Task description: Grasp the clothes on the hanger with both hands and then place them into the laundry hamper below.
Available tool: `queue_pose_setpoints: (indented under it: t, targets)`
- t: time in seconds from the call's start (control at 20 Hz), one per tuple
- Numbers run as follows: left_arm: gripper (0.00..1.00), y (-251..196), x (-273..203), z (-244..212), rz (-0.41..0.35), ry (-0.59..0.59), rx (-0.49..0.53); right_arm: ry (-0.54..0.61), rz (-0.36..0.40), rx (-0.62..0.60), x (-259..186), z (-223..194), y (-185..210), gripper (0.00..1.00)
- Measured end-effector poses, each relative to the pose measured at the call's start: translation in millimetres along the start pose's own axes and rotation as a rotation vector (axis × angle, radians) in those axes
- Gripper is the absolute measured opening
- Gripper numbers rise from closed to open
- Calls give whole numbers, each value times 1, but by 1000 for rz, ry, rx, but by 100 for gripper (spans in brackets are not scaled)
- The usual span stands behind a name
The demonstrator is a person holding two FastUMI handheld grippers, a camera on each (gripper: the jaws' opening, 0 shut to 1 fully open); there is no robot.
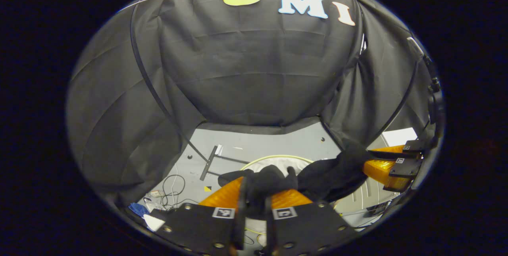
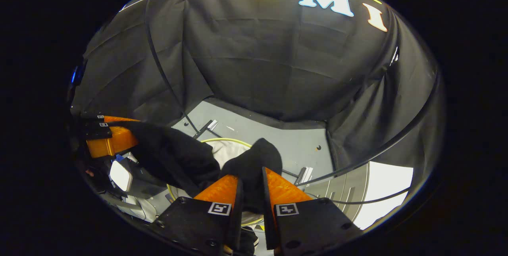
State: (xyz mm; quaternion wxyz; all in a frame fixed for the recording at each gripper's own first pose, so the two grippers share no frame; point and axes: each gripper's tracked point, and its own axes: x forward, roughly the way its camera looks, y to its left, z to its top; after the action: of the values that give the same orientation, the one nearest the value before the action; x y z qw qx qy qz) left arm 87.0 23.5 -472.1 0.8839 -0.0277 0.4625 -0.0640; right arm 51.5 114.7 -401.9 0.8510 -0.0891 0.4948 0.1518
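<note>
Black garment, soft and bunched, strung between my two tools above the hamper. In the left gripper view one clump of it bulges up between my left tool's orange fingers, which are drawn narrow and pinch the cloth from both sides. From there the fabric runs off to the right as a dark sagging band and ends at my right tool, seen far off at the edge of the view, orange fingers pointing inward with the cloth at their tips.

In the right gripper view, my right tool has its fingers close together with a rounded fold of the same black garment pressed between them and sticking up above the tips. The rest of the cloth stretches left toward my left tool, low at the left edge of the view, where the cloth reaches its orange finger.

Laundry hamper: pale interior with a yellowish round rim, directly below the hanging garment, mostly hidden by it; same rim visible in the right gripper view.

Around it: grey floor, a dark bar with a pale tip lying left of the hamper, loose cables farther left. Black cloth walls behind.
</note>
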Motion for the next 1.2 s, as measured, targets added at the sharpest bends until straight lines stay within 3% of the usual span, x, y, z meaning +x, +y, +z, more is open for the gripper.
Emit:
queue_pose_setpoints:
  t: [0.05,0.1,0.15,0.3,0.35,0.4,0.75,0.95,1.2]
  targets:
    - [37,1,-2,-4,2,2,3,-4,6,-10,-1,-1,2,28]
    - [39,5,-4,-1,7,-10,4,-7,14,-21,-5,0,2,28]
    - [54,9,-5,3,13,-21,3,-13,17,-27,-7,-2,5,34]
    - [97,23,-16,14,51,-63,12,-34,35,-19,-16,-1,10,81]
    - [99,28,-19,19,62,-76,14,-40,33,-20,-14,4,8,97]
    - [98,30,-24,22,68,-85,15,-47,30,-18,-16,6,6,100]
    - [99,43,-70,49,75,-195,28,-220,-8,7,-58,49,5,99]
    - [98,58,-109,78,73,-299,55,-352,-68,25,-103,82,-2,99]
    - [99,76,-178,124,95,-428,8,-513,-123,21,-166,125,-19,97]
